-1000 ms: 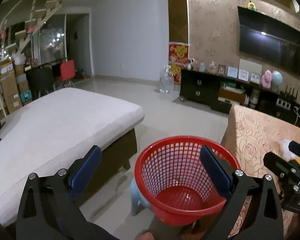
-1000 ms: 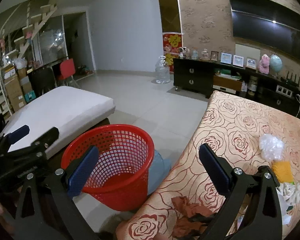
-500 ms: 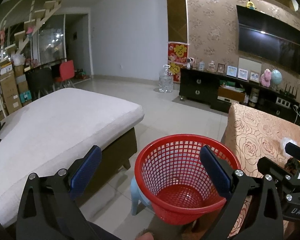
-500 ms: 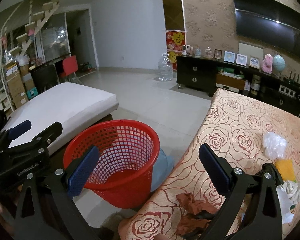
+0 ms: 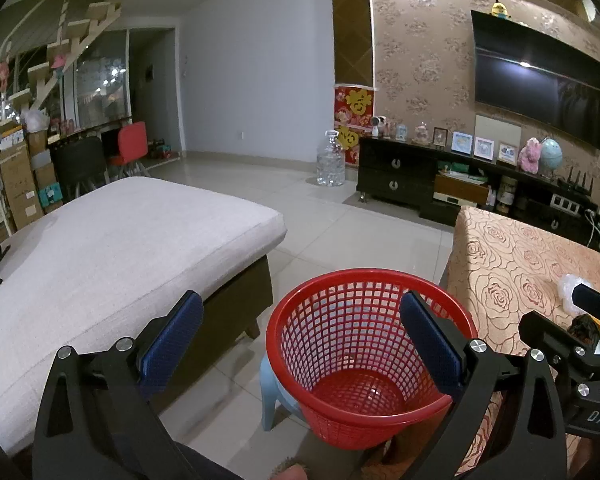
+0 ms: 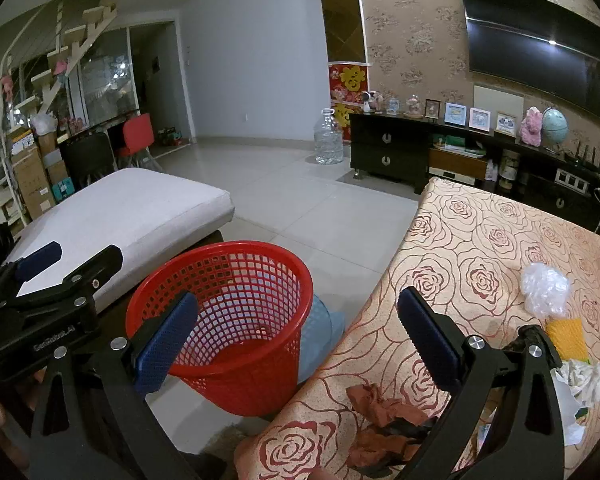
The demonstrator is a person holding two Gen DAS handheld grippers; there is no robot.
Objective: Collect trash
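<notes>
Standing on a pale blue stool (image 5: 274,390) between sofa (image 5: 112,248) and table (image 6: 480,248), the red basket (image 5: 364,360) holds nothing visible; left gripper (image 5: 300,344) and right gripper (image 6: 296,332) both gape wide, holding nothing; crumpled brown paper (image 6: 380,420), clear plastic (image 6: 544,288) and other trash lie on the table

Right claw (image 6: 296,330), jaws wide apart, empty, above the rose-patterned counter (image 6: 480,248) edge. Red mesh basket (image 6: 236,320) on floor beside counter, against a pale blue stool (image 6: 320,336). On counter: crumpled brown paper (image 6: 384,412), clear plastic wad (image 6: 544,288), yellow piece (image 6: 568,334), white scraps (image 6: 592,376). Left claw (image 6: 66,258) at far left.
</notes>
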